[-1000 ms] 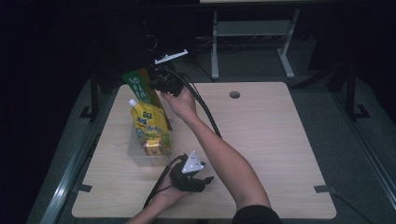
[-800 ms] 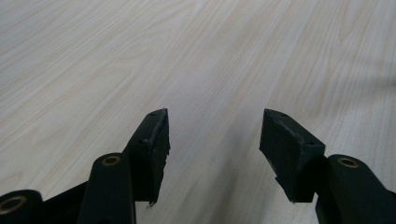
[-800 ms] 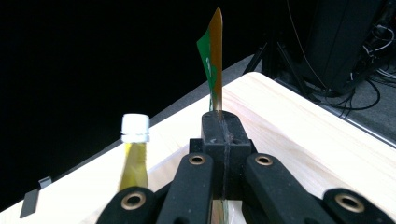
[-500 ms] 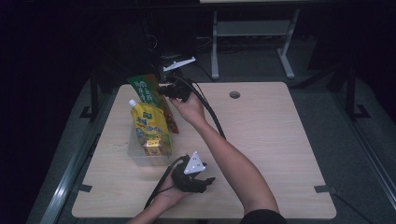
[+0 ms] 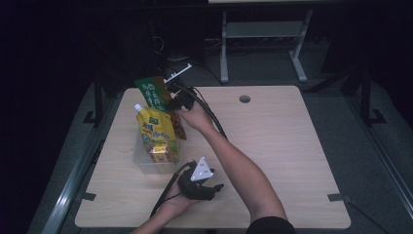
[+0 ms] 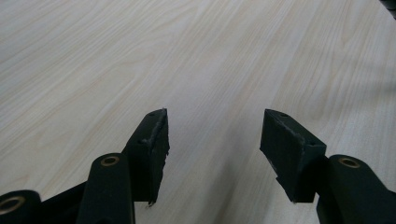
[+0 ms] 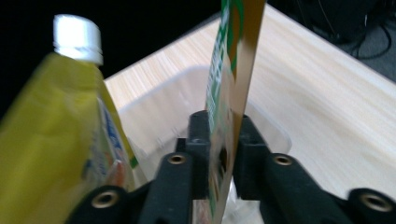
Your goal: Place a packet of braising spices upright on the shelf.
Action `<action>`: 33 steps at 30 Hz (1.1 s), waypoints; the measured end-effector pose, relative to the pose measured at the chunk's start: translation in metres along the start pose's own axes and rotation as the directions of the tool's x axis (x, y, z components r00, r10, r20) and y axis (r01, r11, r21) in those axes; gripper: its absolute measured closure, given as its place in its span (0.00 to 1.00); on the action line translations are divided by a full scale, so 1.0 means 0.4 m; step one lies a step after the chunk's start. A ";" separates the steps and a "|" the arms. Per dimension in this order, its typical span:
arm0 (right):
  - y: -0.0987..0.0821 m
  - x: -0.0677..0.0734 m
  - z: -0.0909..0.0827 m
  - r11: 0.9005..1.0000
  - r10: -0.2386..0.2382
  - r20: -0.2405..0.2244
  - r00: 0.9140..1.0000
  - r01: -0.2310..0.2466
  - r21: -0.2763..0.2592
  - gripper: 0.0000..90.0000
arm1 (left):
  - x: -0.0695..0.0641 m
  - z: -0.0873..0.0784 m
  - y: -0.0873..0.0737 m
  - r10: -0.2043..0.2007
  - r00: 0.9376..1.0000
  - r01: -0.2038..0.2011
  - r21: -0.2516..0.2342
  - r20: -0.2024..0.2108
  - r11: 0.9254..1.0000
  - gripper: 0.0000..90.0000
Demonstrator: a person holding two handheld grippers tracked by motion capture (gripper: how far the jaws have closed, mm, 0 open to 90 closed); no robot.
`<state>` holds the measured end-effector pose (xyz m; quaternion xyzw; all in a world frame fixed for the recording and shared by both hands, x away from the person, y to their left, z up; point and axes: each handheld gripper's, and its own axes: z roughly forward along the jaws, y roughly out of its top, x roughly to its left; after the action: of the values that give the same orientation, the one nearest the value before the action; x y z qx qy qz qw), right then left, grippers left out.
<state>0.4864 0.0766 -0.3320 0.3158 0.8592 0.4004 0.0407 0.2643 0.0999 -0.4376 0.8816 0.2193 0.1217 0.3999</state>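
A flat green and brown packet (image 5: 152, 91) (image 7: 231, 60) hangs upright with my right gripper (image 5: 170, 103) (image 7: 223, 123) shut on its lower part, just over the far end of a clear plastic bin (image 5: 141, 163) (image 7: 154, 105). A yellow spouted pouch (image 5: 157, 132) (image 7: 51, 140) with a white cap stands in that bin, close beside the packet. At the front of the table my left gripper (image 5: 215, 187) (image 6: 214, 135) rests low over bare wood, open, nothing between its jaws.
The light wooden table (image 5: 282, 146) (image 6: 187, 51) has a round cable hole (image 5: 244, 99) at the back. Black cables (image 5: 209, 109) trail from the right gripper across the table's far side. A metal stand (image 5: 263, 31) sits on the dark floor behind.
My right gripper has come down with the packet, closer to the bin and the yellow pouch. The left gripper has stayed where it was.
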 end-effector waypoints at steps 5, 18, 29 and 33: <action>-0.003 0.004 0.003 1.000 0.015 0.001 1.000 -0.015 -0.014 0.99 | 0.000 -0.002 0.000 -0.001 1.000 0.001 -0.004 0.001 1.000 0.46; -0.025 0.027 -0.015 0.977 0.068 -0.016 0.998 -0.069 -0.203 1.00 | -0.006 0.000 0.002 0.010 1.000 -0.010 0.002 0.003 1.000 0.46; -0.058 0.009 -0.001 0.974 0.050 0.039 0.998 -0.040 -0.221 1.00 | -0.001 -0.001 0.001 0.004 1.000 -0.004 -0.008 -0.002 1.000 0.46; -0.049 0.012 -0.010 0.969 0.020 0.033 0.999 -0.011 -0.249 1.00 | -0.001 0.000 0.001 0.001 1.000 -0.001 -0.004 -0.003 1.000 0.46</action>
<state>0.4712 0.0673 -0.3426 0.3220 0.7990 0.4995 0.0921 0.2641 0.0997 -0.4374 0.8807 0.2190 0.1236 0.4014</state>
